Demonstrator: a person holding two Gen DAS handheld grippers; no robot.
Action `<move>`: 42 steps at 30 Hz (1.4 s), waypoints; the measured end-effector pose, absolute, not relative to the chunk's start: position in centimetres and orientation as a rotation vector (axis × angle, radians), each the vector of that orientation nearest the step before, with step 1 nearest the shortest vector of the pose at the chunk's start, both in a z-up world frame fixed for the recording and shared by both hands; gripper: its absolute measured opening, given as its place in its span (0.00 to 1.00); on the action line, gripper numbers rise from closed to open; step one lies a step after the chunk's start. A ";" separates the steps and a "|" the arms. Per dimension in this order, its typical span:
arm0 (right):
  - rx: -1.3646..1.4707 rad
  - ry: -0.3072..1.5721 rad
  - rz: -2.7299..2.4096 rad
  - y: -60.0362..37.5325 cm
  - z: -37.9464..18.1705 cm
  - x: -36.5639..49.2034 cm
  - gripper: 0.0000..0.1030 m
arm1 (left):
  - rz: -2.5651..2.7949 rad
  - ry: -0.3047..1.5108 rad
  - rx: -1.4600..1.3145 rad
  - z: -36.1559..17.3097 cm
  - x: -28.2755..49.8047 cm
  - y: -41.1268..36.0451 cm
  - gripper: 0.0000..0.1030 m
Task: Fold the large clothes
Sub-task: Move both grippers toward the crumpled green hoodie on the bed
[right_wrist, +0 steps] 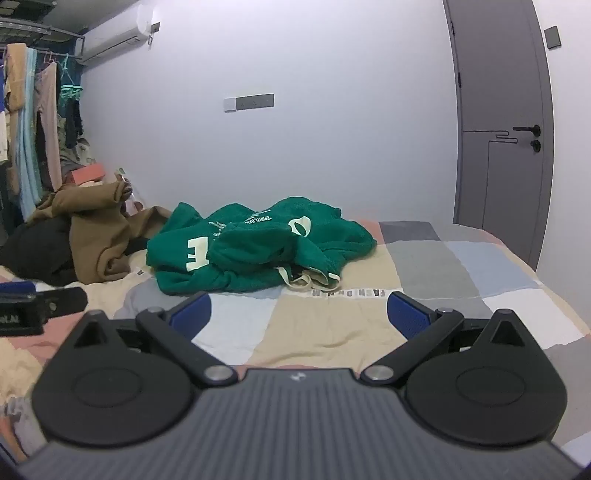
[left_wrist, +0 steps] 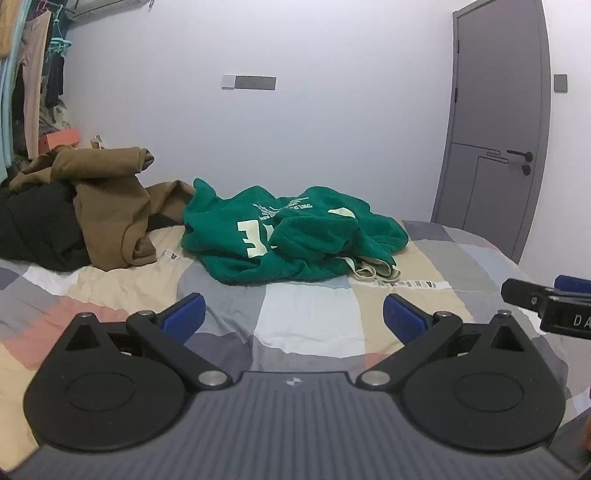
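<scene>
The crumpled green fleece sweatshirt with cream lettering (left_wrist: 291, 236) is seen lying on the patchwork-quilted bed (left_wrist: 306, 317), well ahead of the left tongs (left_wrist: 294, 319) and right tongs (right_wrist: 299, 314), both spread wide and empty.

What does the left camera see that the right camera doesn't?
Only the left wrist view shows the right hand-held gripper poking in at its right edge. Only the right wrist view shows the air conditioner and the left hand-held gripper at its left edge. Both show the crumpled green sweatshirt, brown garment, patchwork bedspread and grey door.
</scene>
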State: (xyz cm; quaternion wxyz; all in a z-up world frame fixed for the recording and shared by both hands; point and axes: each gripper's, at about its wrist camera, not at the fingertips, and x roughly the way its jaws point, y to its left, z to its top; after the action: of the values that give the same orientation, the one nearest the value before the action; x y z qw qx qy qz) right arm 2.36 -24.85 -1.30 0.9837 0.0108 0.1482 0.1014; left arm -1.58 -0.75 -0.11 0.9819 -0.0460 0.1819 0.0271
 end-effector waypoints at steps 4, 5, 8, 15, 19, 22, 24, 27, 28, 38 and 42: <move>0.034 0.289 0.205 -25.0 -0.8 1.0 1.00 | 0.054 0.364 -0.091 0.0 -1.8 -1.0 1.00; 0.037 0.287 0.206 -25.0 -0.9 1.4 1.00 | 0.054 0.363 -0.090 0.0 -1.9 -1.1 1.00; 0.048 0.280 0.208 -25.3 -0.8 1.5 1.00 | 0.055 0.358 -0.076 0.1 -2.2 -1.4 1.00; 0.034 0.303 0.203 -25.4 -0.4 1.2 1.00 | 0.066 0.357 -0.082 0.1 -2.5 -1.4 1.00; 0.038 0.295 0.201 -25.4 -0.6 1.1 1.00 | 0.071 0.356 -0.091 0.2 -2.7 -1.2 1.00; 0.041 0.297 0.200 -25.5 -0.5 1.0 1.00 | 0.070 0.356 -0.090 0.2 -2.7 -1.2 1.00; 0.050 0.287 0.199 -25.5 -0.6 1.0 1.00 | 0.068 0.358 -0.088 0.1 -2.8 -1.3 1.00; 0.059 0.278 0.198 -25.6 -0.6 0.9 1.00 | 0.066 0.361 -0.090 0.1 -2.7 -1.3 1.00; 0.051 0.273 0.196 -25.6 -0.6 0.9 1.00 | 0.063 0.361 -0.089 0.1 -2.7 -1.3 1.00; 0.073 0.278 0.193 -25.3 -0.4 1.1 1.00 | 0.066 0.378 -0.087 -0.9 -1.9 -0.6 1.00; 0.099 0.283 0.194 -25.3 -0.2 1.1 1.00 | 0.064 0.365 -0.091 -0.7 -1.9 -0.4 1.00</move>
State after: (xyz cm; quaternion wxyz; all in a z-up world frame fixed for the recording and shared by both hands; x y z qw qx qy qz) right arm 1.10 -25.28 -0.25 0.9841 0.0493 0.1407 0.0965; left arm -1.89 -0.45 -0.67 0.9819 -0.0450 0.1812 0.0319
